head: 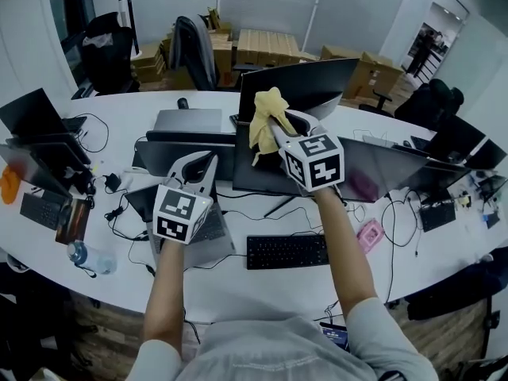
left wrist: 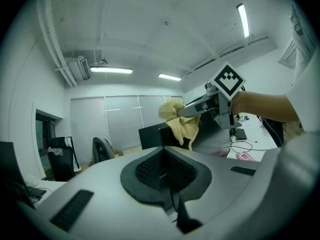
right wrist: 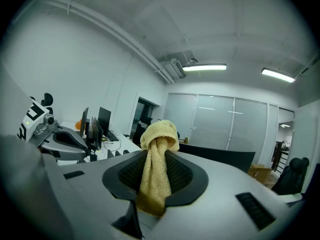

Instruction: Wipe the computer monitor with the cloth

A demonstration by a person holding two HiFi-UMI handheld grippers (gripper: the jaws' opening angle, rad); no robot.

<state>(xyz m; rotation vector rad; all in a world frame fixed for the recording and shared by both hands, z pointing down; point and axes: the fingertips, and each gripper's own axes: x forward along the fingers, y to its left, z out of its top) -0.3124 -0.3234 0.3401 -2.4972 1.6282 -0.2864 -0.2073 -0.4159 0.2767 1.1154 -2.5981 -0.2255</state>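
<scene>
- The right gripper (head: 276, 125), at the centre of the head view, is raised on an outstretched forearm, its jaws clamped on the yellow cloth (head: 265, 117).
- The cloth hangs bunched in front of the dark monitor (head: 317, 82), at its upper left edge.
- The left gripper (head: 204, 167) sits lower, left of centre, with its jaws together and empty.

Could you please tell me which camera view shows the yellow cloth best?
The right gripper view: the cloth sits close up, pinched in the right gripper. The head view shows it small, by the monitor; the left gripper view, dangling farther off.
</scene>
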